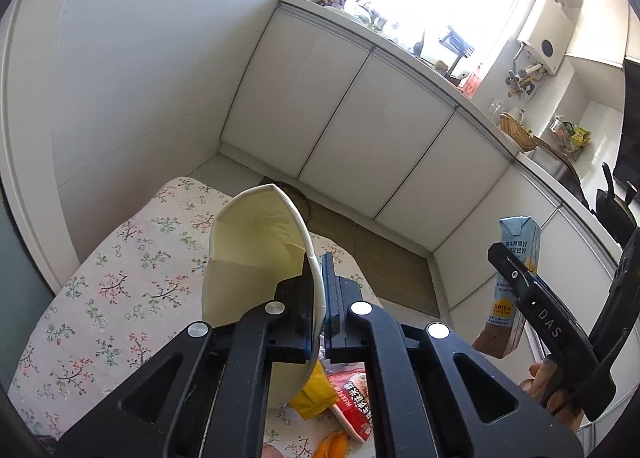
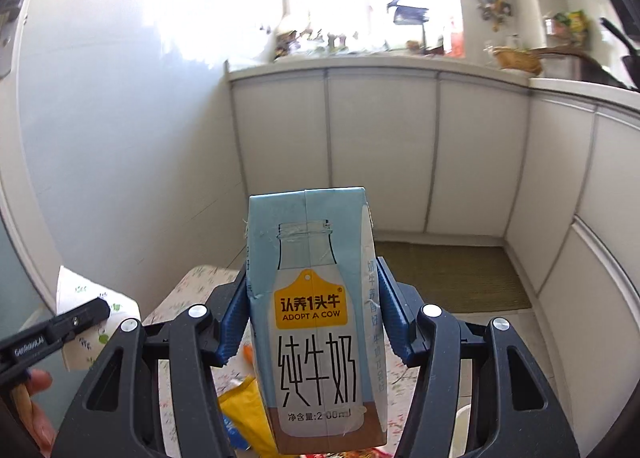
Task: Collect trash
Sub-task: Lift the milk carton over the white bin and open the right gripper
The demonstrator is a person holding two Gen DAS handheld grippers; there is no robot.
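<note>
The left tongs (image 1: 318,290) were clenched on the thin rim of a paper bowl (image 1: 256,258), held up above the bench (image 1: 100,298). The right tongs (image 2: 312,322) gripped a milk carton (image 2: 320,322), also above the bench. The bowl could slip, because only its edge was pinched. The left view showed a red packet (image 1: 354,402) on the bench; the carton mostly hid it in the right view.

The bowl (image 1: 256,258) looks like thin, matt cream paper, creased along its rim; the milk carton (image 2: 320,322) is smooth coated card with a faint sheen; the tablecloth (image 1: 120,290) is soft floral cloth; cabinet doors (image 2: 380,146) are glossy white; the floor mat (image 2: 452,278) is coarse weave
</note>
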